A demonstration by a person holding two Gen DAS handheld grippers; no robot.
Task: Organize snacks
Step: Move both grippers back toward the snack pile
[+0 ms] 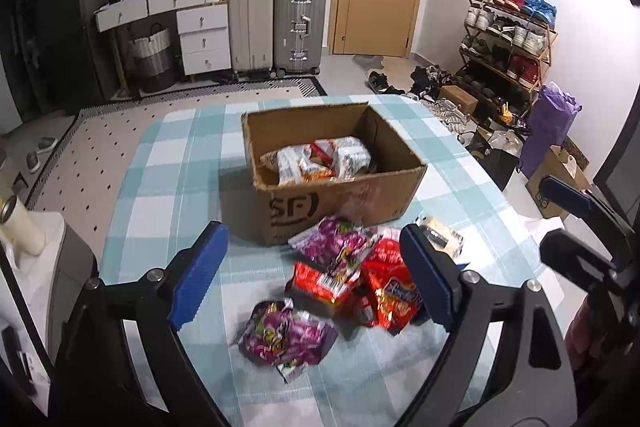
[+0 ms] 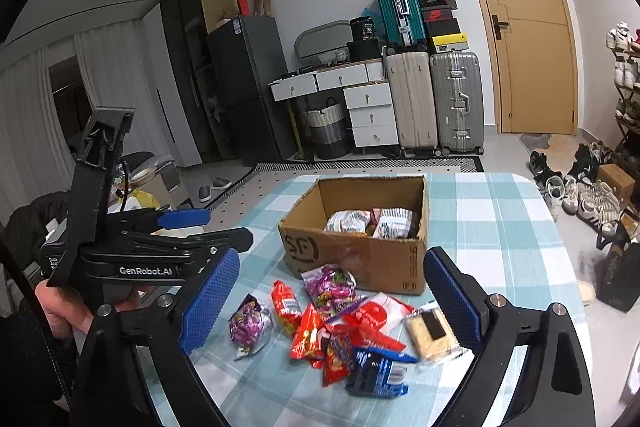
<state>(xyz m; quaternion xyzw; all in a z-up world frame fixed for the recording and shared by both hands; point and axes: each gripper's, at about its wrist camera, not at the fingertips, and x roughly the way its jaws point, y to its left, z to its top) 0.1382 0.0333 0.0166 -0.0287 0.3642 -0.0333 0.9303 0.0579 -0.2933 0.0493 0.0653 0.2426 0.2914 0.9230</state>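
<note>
- The cardboard box [image 1: 320, 203] on the checked tablecloth has "SF" in big black letters inside a rounded outline on its front wall; the same mark shows from the right wrist view [image 2: 300, 247].
- The black body of the left gripper [image 2: 188, 231], seen from the right wrist view, carries "GenRobot.AI" in white letters on its side. A small white label further back on it starts with "Data", and the rest is too small to read.
- A dark bag [image 2: 365, 29] on the white dresser bears the number "38".
- The print on the snack packets [image 2: 340, 323] is too blurred to read.
</note>
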